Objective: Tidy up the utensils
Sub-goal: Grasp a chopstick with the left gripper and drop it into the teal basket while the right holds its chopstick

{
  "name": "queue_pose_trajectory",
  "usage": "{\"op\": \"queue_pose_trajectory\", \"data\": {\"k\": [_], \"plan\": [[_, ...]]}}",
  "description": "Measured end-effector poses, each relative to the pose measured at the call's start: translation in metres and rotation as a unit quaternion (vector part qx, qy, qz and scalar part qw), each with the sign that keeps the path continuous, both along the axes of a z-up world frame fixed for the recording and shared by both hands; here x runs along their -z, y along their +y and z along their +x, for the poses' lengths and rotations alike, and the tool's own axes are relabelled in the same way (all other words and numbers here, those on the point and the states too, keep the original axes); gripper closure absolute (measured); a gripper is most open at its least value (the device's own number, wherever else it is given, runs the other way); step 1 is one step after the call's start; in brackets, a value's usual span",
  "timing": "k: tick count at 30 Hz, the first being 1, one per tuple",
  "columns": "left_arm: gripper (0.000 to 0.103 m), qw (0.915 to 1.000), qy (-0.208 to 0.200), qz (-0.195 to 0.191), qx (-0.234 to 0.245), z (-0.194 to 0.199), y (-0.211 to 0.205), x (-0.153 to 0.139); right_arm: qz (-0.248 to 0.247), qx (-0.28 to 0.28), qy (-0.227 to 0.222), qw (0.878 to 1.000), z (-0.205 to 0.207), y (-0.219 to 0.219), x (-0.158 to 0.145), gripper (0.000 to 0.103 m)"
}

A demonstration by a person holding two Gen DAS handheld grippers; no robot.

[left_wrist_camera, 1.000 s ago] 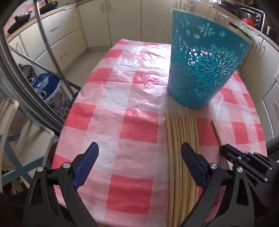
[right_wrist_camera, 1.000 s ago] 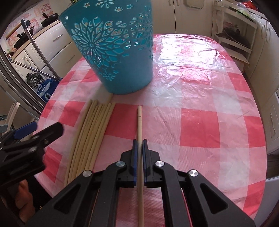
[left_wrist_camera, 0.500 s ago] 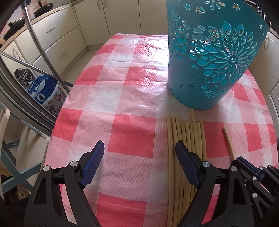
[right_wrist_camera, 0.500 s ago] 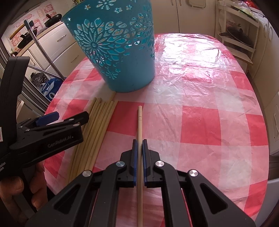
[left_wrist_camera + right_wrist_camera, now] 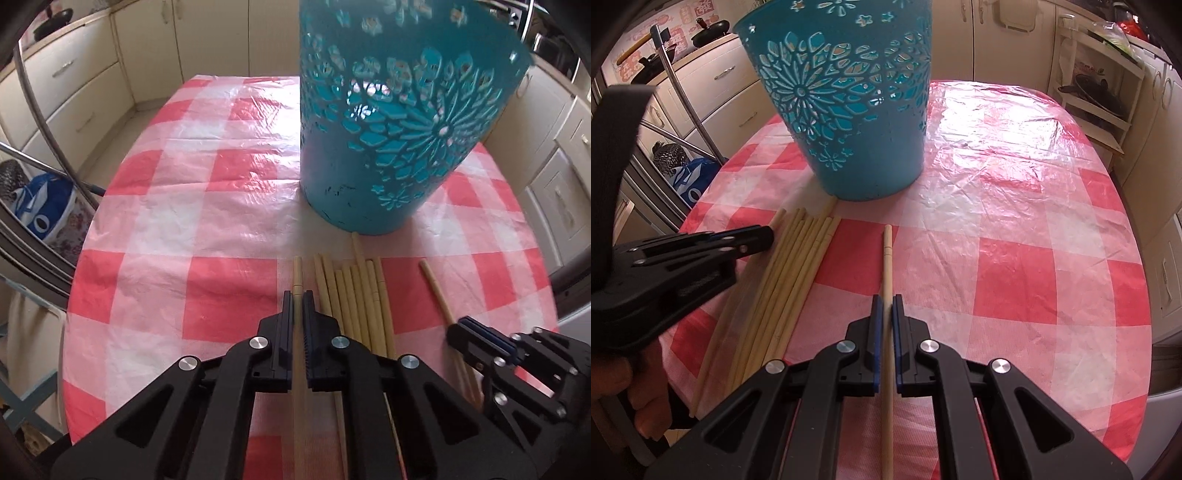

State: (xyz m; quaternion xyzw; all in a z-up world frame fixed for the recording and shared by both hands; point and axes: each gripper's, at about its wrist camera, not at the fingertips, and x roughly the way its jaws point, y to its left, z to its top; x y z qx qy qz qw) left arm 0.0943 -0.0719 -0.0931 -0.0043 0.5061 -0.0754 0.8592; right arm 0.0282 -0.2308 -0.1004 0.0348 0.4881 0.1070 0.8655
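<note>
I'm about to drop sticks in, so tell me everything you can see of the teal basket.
The teal basket is a tall round container, seemingly plastic, narrowing toward its base, its wall pierced with flower and star cutouts around one large bloom. Dark scuffs mark its lower wall. It stands upright on the checked tablecloth, beyond the row of chopsticks; the longest one's tip reaches its base, contact unclear. Its inside is not visible. Neither gripper touches it.

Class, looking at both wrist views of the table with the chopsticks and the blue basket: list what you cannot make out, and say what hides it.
- Inside of the blue basket: both views, rim cut off at the top edge.
- Near ends of the chopsticks held by the left gripper and right gripper: hidden under the gripper bodies.
- Bundle of chopsticks: exact count unclear, they overlap.
</note>
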Motion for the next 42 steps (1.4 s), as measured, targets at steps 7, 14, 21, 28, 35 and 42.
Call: {"op": "queue_pose_trajectory", "data": {"k": [7,14,21,28,35,42], "plan": [[0.098,0.9879,-0.083,-0.131,0.009,-0.026,0.041,-0.08,0.019,0.009,0.004,1.0,0.0,-0.005,0.001,0.097],[0.098,0.9519,-0.213,-0.22,0.0,-0.017,0.046,-0.17,0.029,0.015,0.006,0.999,0.001,-0.008,0.002,0.097],[0.098,0.9246,-0.323,-0.2,-0.028,0.032,0.011,-0.22,0.031,0.015,0.003,0.999,0.0,-0.008,0.002,0.097],[0.098,0.9181,-0.355,-0.151,-0.088,0.087,-0.015,-0.212,0.039,0.012,0.006,0.999,0.001,-0.011,0.002,0.097],[0.098,0.9418,-0.307,-0.102,-0.093,0.106,-0.025,-0.16,0.042,0.01,0.007,0.999,0.004,-0.012,0.002,0.097],[0.095,0.9611,-0.261,-0.063,-0.063,0.087,-0.024,-0.125,0.032,0.01,0.004,0.999,0.004,-0.008,0.001,0.097]]}}
